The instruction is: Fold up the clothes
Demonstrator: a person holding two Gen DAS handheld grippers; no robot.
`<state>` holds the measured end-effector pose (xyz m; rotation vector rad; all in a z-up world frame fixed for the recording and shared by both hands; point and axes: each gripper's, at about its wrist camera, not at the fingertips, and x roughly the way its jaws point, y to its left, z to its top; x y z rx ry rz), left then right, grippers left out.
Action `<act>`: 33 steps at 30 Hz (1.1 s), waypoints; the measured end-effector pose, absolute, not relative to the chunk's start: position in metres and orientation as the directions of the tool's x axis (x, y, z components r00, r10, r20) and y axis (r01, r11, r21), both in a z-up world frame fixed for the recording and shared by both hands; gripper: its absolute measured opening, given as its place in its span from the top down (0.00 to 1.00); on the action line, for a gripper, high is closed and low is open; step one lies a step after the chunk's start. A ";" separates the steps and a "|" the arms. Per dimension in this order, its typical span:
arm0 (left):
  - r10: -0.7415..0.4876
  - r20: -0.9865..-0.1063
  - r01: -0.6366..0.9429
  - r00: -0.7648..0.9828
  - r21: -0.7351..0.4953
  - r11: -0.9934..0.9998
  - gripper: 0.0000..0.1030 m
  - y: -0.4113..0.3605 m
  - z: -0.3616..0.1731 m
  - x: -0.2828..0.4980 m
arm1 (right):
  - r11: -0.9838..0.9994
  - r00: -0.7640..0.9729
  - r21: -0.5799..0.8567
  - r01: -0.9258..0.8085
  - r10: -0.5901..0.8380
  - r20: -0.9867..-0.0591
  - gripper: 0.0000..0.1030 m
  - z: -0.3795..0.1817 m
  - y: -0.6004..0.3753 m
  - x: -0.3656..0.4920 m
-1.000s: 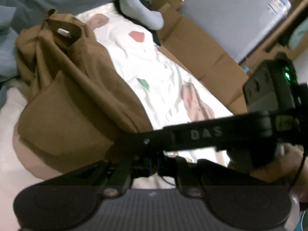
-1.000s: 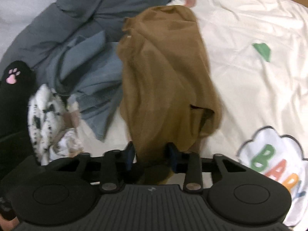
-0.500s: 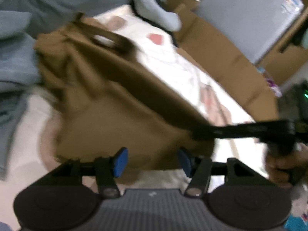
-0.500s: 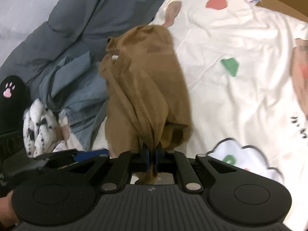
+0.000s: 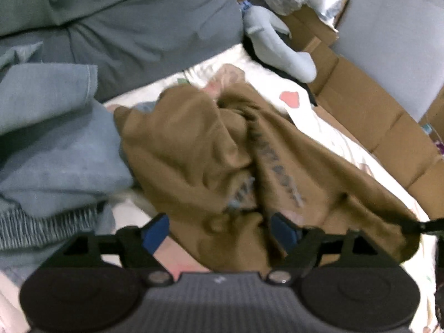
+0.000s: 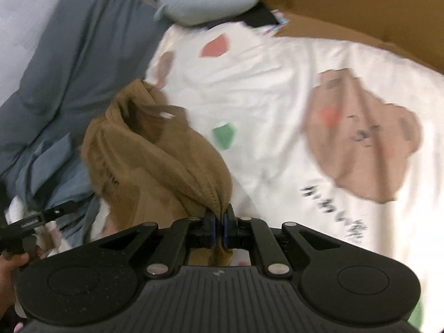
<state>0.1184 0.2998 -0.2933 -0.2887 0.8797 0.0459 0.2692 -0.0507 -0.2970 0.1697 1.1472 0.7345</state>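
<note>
A brown garment [image 5: 211, 161] lies bunched on the white printed sheet [image 5: 333, 136], dark lettering showing along one fold. My left gripper [image 5: 222, 233] is open, its blue pads [image 5: 155, 233] set wide on either side of the garment's near edge, with cloth lying between them. In the right wrist view the same brown garment [image 6: 155, 166] is drawn up into a stretched ridge, and my right gripper [image 6: 219, 222] is shut on its hem. The right gripper's arm [image 5: 430, 226] shows at the far right of the left wrist view, pulling a corner of the cloth.
Grey-blue clothes [image 5: 50, 138] are piled at the left, with a dark grey duvet [image 5: 125, 22] behind. A blue neck pillow [image 6: 205, 0] and flattened cardboard [image 5: 374, 116] border the sheet at the back and right. A hand [image 6: 11, 263] holds the left gripper's handle.
My right gripper shut on the garment's hem and pulled it to the right over the sheet. My left gripper opened and moved in over the garment's near edge.
</note>
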 end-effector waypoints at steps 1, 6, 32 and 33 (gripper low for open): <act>-0.070 -0.768 -0.165 0.637 -0.224 0.961 0.17 0.302 -0.294 0.122 | 0.769 0.225 0.476 -0.426 0.600 -0.768 0.97 -0.297 -0.057 0.273; -0.035 -0.778 -0.183 0.628 -0.191 0.964 0.16 0.311 -0.302 0.142 | 0.812 0.296 0.458 -0.362 0.566 -0.769 0.97 -0.297 -0.087 0.295; -0.042 -0.807 -0.177 0.589 -0.180 0.968 0.07 0.323 -0.361 0.212 | 0.920 0.428 0.305 -0.246 0.386 -0.818 0.51 -0.311 -0.139 0.356; -0.046 -0.808 -0.177 0.588 -0.185 0.967 0.07 0.323 -0.365 0.214 | 0.916 0.415 0.311 -0.254 0.393 -0.821 0.49 -0.313 -0.137 0.352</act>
